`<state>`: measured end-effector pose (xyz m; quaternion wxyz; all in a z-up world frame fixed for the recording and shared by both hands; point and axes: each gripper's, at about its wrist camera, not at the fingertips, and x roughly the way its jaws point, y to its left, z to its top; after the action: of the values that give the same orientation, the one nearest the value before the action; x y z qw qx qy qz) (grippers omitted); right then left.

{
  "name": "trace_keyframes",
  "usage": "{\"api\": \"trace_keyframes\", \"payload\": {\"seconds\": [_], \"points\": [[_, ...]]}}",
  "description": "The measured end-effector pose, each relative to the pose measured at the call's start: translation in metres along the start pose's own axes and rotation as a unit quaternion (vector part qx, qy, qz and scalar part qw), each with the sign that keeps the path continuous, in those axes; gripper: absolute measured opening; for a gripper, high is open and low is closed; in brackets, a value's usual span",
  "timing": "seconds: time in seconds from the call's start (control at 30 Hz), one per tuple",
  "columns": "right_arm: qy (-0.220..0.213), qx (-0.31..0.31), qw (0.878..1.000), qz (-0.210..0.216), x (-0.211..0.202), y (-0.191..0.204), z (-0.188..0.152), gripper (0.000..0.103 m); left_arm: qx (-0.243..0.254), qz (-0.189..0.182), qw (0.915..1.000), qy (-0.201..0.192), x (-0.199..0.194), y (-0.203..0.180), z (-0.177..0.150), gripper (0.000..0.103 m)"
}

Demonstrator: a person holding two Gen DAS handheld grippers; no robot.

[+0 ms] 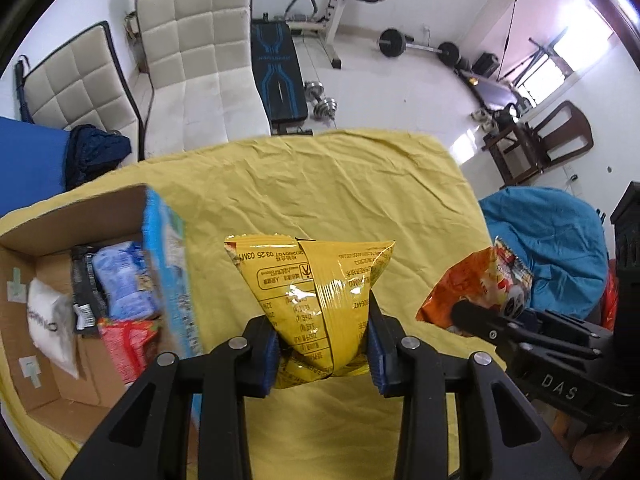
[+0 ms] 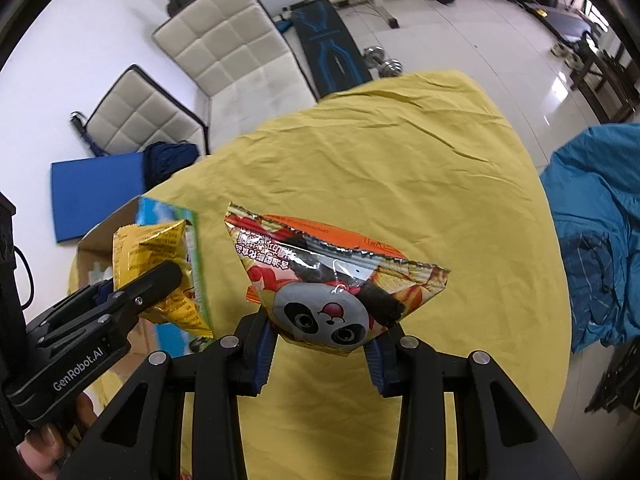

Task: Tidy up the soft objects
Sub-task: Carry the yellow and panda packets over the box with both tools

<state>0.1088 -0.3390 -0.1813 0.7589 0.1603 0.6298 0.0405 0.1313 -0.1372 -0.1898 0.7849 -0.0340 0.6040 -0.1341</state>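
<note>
My left gripper (image 1: 322, 354) is shut on a yellow snack bag (image 1: 316, 284) and holds it above the yellow cloth (image 1: 340, 184). The same bag shows in the right wrist view (image 2: 156, 264), pinched in the left gripper (image 2: 160, 280). My right gripper (image 2: 320, 354) is shut on an orange panda snack bag (image 2: 332, 280), also held above the cloth; the bag appears at the right of the left wrist view (image 1: 476, 284). An open cardboard box (image 1: 48, 232) at the left holds several soft packets, among them a blue one (image 1: 124, 280), a red one (image 1: 128, 340) and a white one (image 1: 52, 320).
The table under the yellow cloth (image 2: 400, 168) ends at the far and right sides. A blue heap of fabric (image 2: 600, 232) lies to the right. White cushioned panels (image 1: 200, 60), a weight bench (image 1: 280, 72), dumbbells (image 1: 324, 100) and a wooden chair (image 1: 540, 144) stand beyond.
</note>
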Motion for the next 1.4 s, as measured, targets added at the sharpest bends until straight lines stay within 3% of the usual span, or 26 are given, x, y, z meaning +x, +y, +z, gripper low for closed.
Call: {"api": "trace_keyframes", "payload": {"seconds": [0.2, 0.37, 0.73, 1.0, 1.4], "points": [[-0.007, -0.037, 0.999, 0.015, -0.019, 0.051, -0.020, 0.040, -0.017, 0.003, 0.9995, -0.026, -0.045, 0.031, -0.018, 0.032], [-0.003, -0.073, 0.997, 0.036, -0.021, 0.106, -0.038, 0.040, -0.041, 0.016, 0.9982, -0.042, -0.080, 0.079, -0.039, 0.032], [0.048, -0.157, 0.983, 0.083, 0.024, 0.252, -0.082, 0.040, -0.103, 0.061, 0.9916, -0.049, -0.126, 0.207, -0.087, 0.032], [0.103, -0.204, 0.970, 0.077, 0.095, 0.328, -0.110, 0.040, -0.147, 0.072, 0.9865, -0.003, -0.098, 0.284, -0.114, 0.032], [0.176, -0.215, 0.960, 0.038, 0.193, 0.342, -0.122, 0.040, -0.166, 0.051, 0.9804, 0.094, -0.011, 0.334, -0.135, 0.032]]}}
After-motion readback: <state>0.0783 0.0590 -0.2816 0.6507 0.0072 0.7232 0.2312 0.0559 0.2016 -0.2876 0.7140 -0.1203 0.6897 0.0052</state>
